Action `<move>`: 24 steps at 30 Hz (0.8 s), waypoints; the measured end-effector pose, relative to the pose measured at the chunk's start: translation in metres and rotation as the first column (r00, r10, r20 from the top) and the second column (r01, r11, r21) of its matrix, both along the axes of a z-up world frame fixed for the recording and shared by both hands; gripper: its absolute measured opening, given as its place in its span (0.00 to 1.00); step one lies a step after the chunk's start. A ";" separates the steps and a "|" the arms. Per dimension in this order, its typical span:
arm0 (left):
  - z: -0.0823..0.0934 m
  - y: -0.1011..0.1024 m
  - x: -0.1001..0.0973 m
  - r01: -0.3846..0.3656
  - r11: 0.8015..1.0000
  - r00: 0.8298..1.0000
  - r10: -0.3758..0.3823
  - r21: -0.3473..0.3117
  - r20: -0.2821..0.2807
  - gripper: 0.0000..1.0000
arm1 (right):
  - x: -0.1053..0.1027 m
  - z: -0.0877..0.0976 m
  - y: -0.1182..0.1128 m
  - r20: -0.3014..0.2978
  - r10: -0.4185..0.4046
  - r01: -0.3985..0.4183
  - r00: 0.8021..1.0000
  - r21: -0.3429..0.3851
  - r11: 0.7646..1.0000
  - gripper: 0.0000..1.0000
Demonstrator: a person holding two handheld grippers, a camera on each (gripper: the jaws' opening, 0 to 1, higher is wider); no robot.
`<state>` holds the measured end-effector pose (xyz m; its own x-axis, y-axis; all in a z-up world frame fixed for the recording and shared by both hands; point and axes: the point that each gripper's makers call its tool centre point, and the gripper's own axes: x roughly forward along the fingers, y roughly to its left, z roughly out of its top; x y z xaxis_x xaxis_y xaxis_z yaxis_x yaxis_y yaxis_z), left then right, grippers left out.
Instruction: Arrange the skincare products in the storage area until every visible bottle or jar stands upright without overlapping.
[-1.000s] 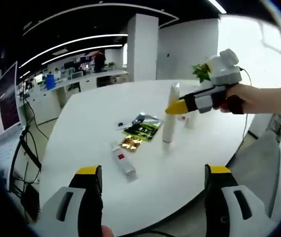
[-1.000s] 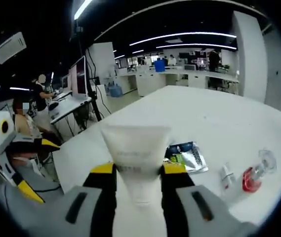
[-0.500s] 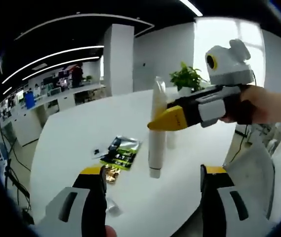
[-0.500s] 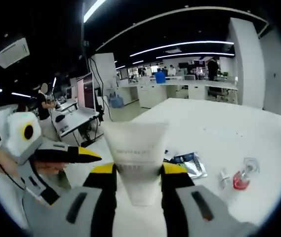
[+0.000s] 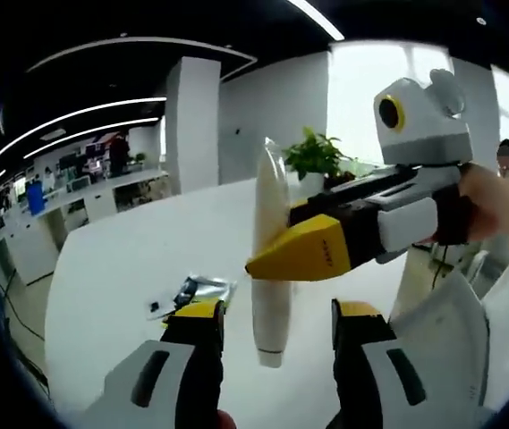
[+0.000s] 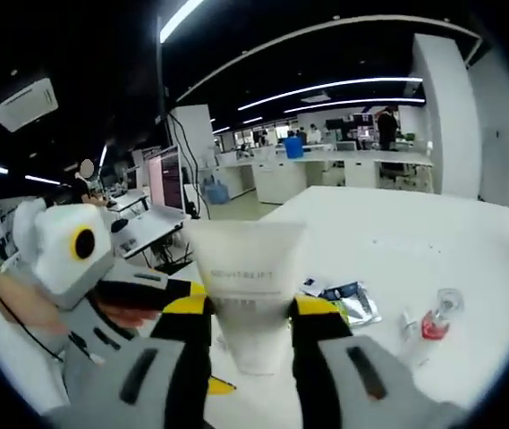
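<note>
Our right tongs (image 6: 250, 308) are clamped on the tall white plastic squeeze tube (image 6: 247, 286), held above the white tabletop (image 6: 415, 241). Left tongs (image 5: 275, 317) sit apart astride its lower end, probably not touching. A skewed handover could drop it.

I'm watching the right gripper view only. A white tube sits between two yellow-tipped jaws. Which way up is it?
Observer: The left gripper view shows the white tube side on, held in the air, narrow rounded end down and flat sealed end up. The right gripper clamps its middle.
Operator: And the other gripper?
Observer: The left gripper is open, one jaw on each side of the tube's lower end, with a gap to it.
</note>
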<state>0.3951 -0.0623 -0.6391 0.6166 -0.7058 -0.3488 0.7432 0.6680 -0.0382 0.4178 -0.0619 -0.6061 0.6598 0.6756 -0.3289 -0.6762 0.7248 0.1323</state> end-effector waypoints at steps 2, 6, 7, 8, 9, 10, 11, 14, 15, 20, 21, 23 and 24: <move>0.001 -0.003 -0.002 0.018 1.000 1.000 -0.018 0.012 0.013 0.40 | -0.002 0.002 -0.001 0.007 0.002 -0.002 1.000 -0.004 1.000 0.34; 0.002 -0.006 -0.005 0.024 0.999 0.999 -0.025 0.031 0.024 0.36 | -0.006 0.005 -0.001 0.034 0.014 -0.013 0.999 -0.034 0.999 0.34; 0.002 -0.007 -0.005 0.025 0.999 0.999 -0.026 0.037 0.025 0.36 | -0.008 0.005 -0.001 0.035 0.019 -0.017 0.999 -0.038 0.999 0.34; 0.002 -0.008 -0.006 0.028 0.999 0.999 -0.029 0.039 0.025 0.36 | -0.009 0.006 -0.001 0.035 0.019 -0.018 0.999 -0.037 0.999 0.34; 0.002 -0.009 -0.006 0.032 0.999 0.999 -0.033 0.042 0.026 0.34 | -0.010 0.007 -0.002 0.037 0.021 -0.020 0.999 -0.033 0.999 0.34; 0.002 -0.010 -0.007 0.036 0.998 0.999 -0.037 0.045 0.029 0.33 | -0.011 0.008 -0.002 0.037 0.022 -0.021 0.999 -0.029 0.999 0.34; 0.002 -0.010 -0.008 0.040 0.998 0.999 -0.041 0.049 0.031 0.31 | -0.013 0.009 -0.002 0.034 0.022 -0.021 0.999 -0.023 1.000 0.34; 0.003 -0.008 -0.005 0.025 0.995 0.997 -0.031 0.096 0.064 0.17 | -0.017 0.010 -0.004 0.035 0.021 -0.020 0.999 -0.020 1.000 0.34; 0.002 -0.006 -0.006 0.035 0.991 0.996 -0.045 0.127 0.078 0.18 | -0.017 0.010 -0.004 0.036 0.020 -0.019 0.999 -0.021 1.000 0.34; 0.002 -0.012 -0.010 0.053 0.994 0.997 -0.058 0.094 0.048 0.16 | -0.022 0.008 -0.010 0.031 0.025 -0.024 0.999 -0.029 0.999 0.35; 0.002 -0.013 -0.011 0.058 0.994 0.997 -0.062 0.090 0.047 0.16 | -0.023 0.009 -0.011 0.031 0.027 -0.026 0.999 -0.026 0.999 0.35; 0.003 -0.015 -0.013 0.067 0.995 0.997 -0.070 0.080 0.042 0.15 | -0.023 0.012 -0.013 0.040 0.029 -0.028 0.999 -0.024 0.999 0.36; 0.005 -0.016 -0.013 0.072 0.995 0.996 -0.075 0.072 0.040 0.15 | -0.022 0.015 -0.015 0.053 0.031 -0.030 0.998 -0.021 0.999 0.36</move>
<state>0.3823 -0.0782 -0.6343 0.5795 -0.7244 -0.3733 0.7902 0.6116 0.0398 0.3956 -0.0765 -0.5909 0.6564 0.6889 -0.3076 -0.7034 0.7062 0.0804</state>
